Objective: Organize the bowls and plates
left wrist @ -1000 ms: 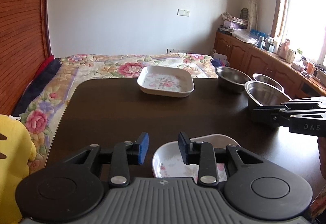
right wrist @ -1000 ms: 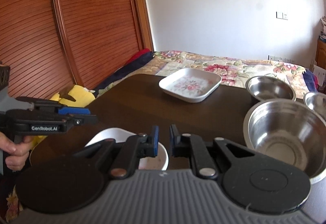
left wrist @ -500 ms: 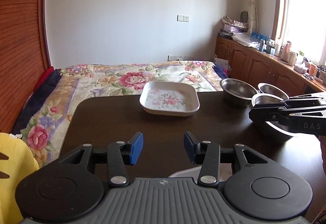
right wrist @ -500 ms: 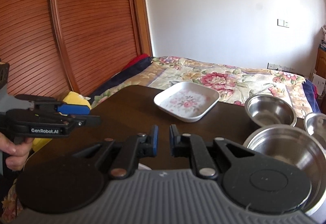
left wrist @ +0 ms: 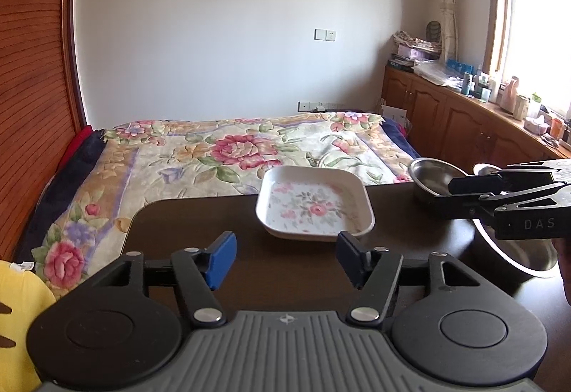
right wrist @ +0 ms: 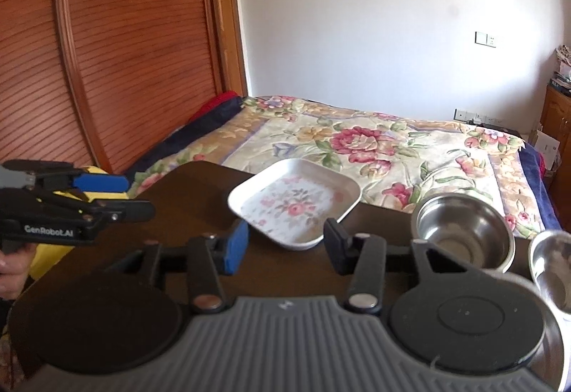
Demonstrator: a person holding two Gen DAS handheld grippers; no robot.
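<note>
A square white plate with a floral print sits at the far side of the dark table, empty. Steel bowls stand to its right: a small one, another, and a large one partly behind my right gripper. My left gripper hovers over the table, open and empty, short of the plate. My right gripper is also open and empty, with the plate seen beyond its fingers. Each gripper shows side-on in the other's view: the right gripper and the left gripper.
A bed with a floral blanket lies just past the table's far edge. A wooden slatted wall runs along the left, and a yellow object sits low on the left. Cabinets with clutter line the right under a window.
Both grippers have opened wider and both views have tilted upward. The near white plate seen under the fingers a second ago has dropped out of view.
</note>
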